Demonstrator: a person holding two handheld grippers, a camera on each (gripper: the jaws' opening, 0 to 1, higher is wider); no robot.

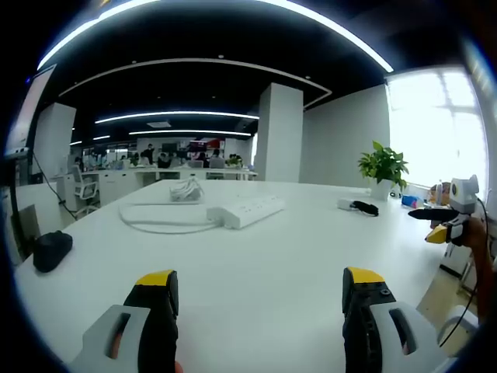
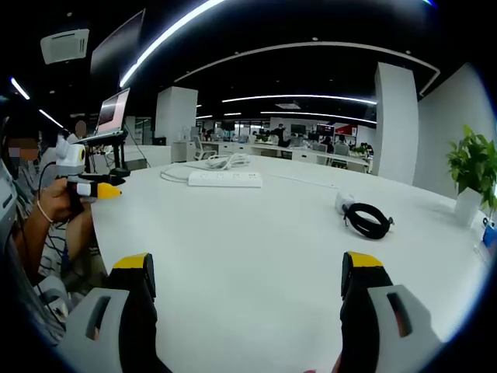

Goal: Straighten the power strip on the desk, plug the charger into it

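While tongs gape, a long white power strip (image 1: 245, 210) lies on the glossy desk (image 1: 256, 264)

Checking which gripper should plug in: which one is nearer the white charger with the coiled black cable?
Right. The white charger with the coiled black cable lies just ahead of the right gripper; from the left gripper it sits far across the desk.

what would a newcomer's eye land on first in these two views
Probably the white power strip lying slantwise mid-desk, its white cable looped beside it. Next, the charger with its coiled black cord further along the white desk, near a potted plant.
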